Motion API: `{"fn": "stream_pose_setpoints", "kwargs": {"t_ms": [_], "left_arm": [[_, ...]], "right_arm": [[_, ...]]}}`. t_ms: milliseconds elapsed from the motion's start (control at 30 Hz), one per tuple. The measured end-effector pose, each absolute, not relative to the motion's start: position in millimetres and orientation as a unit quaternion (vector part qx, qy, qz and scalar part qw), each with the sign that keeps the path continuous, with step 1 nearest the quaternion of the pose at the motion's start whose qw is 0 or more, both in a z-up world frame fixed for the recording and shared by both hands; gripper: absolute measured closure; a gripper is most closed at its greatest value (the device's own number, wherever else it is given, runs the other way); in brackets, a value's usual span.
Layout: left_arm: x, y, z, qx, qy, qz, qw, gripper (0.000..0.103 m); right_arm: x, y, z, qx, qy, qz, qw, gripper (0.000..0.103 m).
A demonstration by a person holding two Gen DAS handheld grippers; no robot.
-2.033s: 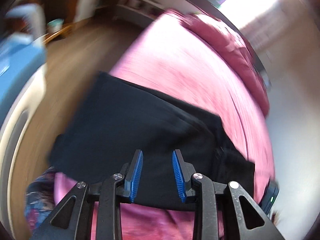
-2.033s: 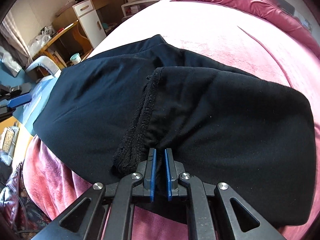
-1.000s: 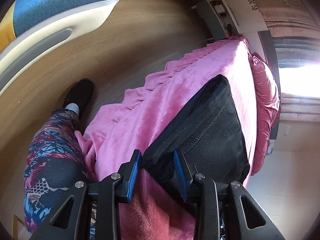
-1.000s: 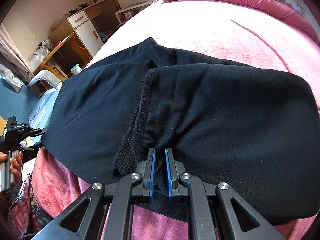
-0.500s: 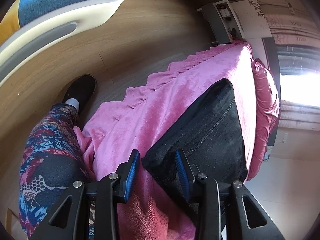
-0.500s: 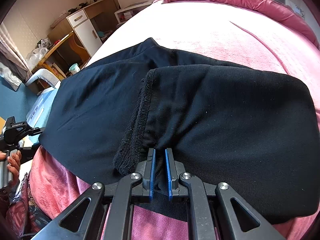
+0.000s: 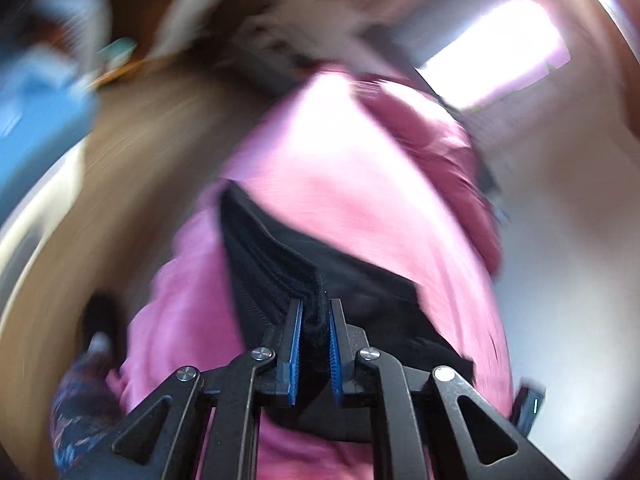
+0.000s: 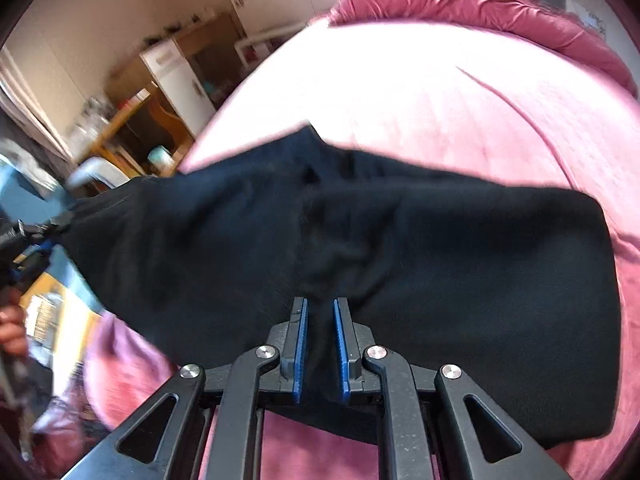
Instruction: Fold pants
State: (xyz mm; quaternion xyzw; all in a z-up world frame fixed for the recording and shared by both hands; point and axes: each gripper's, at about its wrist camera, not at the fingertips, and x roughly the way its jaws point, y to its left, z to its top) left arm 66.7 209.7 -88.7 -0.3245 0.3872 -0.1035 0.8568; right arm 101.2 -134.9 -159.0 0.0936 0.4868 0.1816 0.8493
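Black pants (image 8: 440, 260) lie across a pink bed cover (image 8: 400, 92), partly folded. My right gripper (image 8: 320, 308) holds a bunched pinch of their near edge; its jaws are opening a little, with the cloth still gathered between the blue pads. In the left wrist view, which is blurred, my left gripper (image 7: 316, 304) is shut on a thick folded edge of the pants (image 7: 272, 260) and lifts it off the bed cover (image 7: 340, 152). The right wrist view shows the left gripper (image 8: 40, 232) at the pants' raised left corner, with a hand (image 8: 12, 328) behind it.
A crumpled pink quilt (image 8: 460, 0) lies at the bed's head. A wooden desk and white cabinet (image 8: 176, 76) stand beyond the bed's left side. A blue-and-white piece of furniture (image 7: 36, 128), wood floor (image 7: 140, 168) and a person's patterned leg (image 7: 80, 400) are left of the bed.
My left gripper closed on the pants' edge, rolled and rose, pulling that corner up. The right gripper's pads moved slightly apart and it rose a little with the cloth.
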Motion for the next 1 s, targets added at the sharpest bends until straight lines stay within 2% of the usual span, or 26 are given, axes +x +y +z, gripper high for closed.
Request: {"fn": "stream_pose_setpoints", "kwargs": {"t_ms": [33, 100, 167, 267, 433, 633, 667, 733, 800, 867, 1000], "left_arm": [[68, 197, -82, -0.310, 0.384, -0.126, 0.860, 0.092], [70, 159, -68, -0.273, 0.378, -0.191, 0.864, 0.092], [71, 127, -64, -0.244, 0.382, -0.238, 0.859, 0.092], [70, 91, -66, -0.206, 0.392, -0.274, 0.853, 0.092], [67, 61, -72, -0.174, 0.405, -0.299, 0.846, 0.092], [62, 39, -76, -0.130, 0.421, -0.301, 0.846, 0.092], [61, 35, -77, -0.121, 0.424, -0.298, 0.847, 0.092], [61, 33, -75, -0.105, 0.426, -0.292, 0.850, 0.092], [59, 32, -74, -0.087, 0.429, -0.284, 0.853, 0.092], [57, 28, -74, -0.067, 0.432, -0.274, 0.856, 0.092], [55, 14, -73, -0.030, 0.437, -0.261, 0.860, 0.092]], "right_arm": [[104, -138, -153, 0.119, 0.484, 0.206, 0.842, 0.083], [110, -143, -139, 0.171, 0.474, 0.254, 0.826, 0.056], [116, -143, -128, 0.205, 0.461, 0.295, 0.811, 0.040], [131, -136, -120, 0.241, 0.462, 0.355, 0.776, 0.038], [156, -107, -122, 0.209, 0.490, 0.381, 0.755, 0.038], [173, -74, -131, 0.170, 0.517, 0.388, 0.744, 0.038], [174, -68, -133, 0.160, 0.521, 0.386, 0.744, 0.042], [176, -59, -137, 0.134, 0.530, 0.383, 0.744, 0.056], [176, -56, -143, 0.112, 0.541, 0.374, 0.745, 0.079], [178, -57, -150, 0.102, 0.547, 0.364, 0.747, 0.085], [178, -66, -162, 0.115, 0.552, 0.350, 0.748, 0.086]]}}
